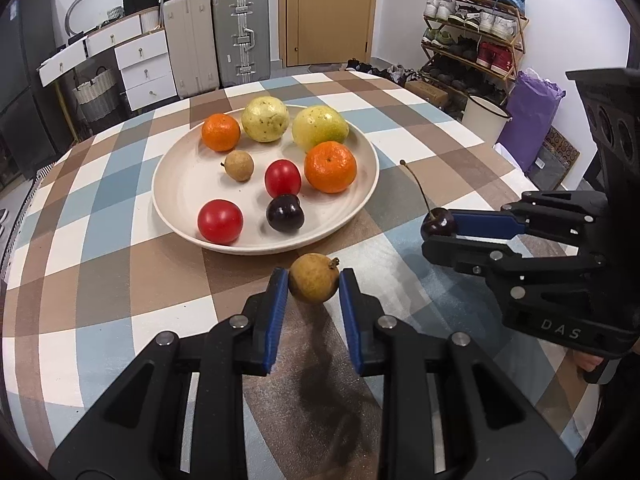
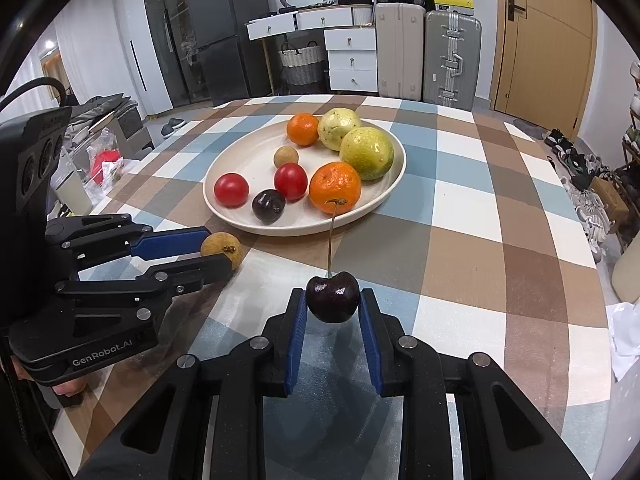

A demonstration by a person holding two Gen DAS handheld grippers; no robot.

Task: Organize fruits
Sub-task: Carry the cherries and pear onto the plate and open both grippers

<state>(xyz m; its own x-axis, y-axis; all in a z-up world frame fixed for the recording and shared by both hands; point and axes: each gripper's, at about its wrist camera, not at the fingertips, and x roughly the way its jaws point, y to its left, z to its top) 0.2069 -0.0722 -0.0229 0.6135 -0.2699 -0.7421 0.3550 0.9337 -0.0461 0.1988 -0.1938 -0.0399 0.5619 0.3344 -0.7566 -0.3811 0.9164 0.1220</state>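
Note:
My left gripper (image 1: 314, 284) is shut on a tan longan (image 1: 314, 283), held just above the table in front of the cream plate (image 1: 360, 196); it also shows in the right wrist view (image 2: 222, 251). My right gripper (image 2: 333, 300) is shut on a dark cherry (image 2: 333, 297) with a long upright stem, to the right of the plate; the cherry also shows in the left wrist view (image 1: 438, 221). The plate (image 2: 384, 196) holds two oranges, two yellow-green guavas, two red tomatoes, a dark cherry (image 1: 285, 213) and a small longan (image 1: 239, 165).
The round table (image 1: 100, 220) has a checked brown, blue and white cloth. Suitcases (image 1: 240, 36), white drawers and a shoe rack (image 1: 472, 32) stand beyond the far edge. A white bin (image 1: 484, 116) stands off the table's right side.

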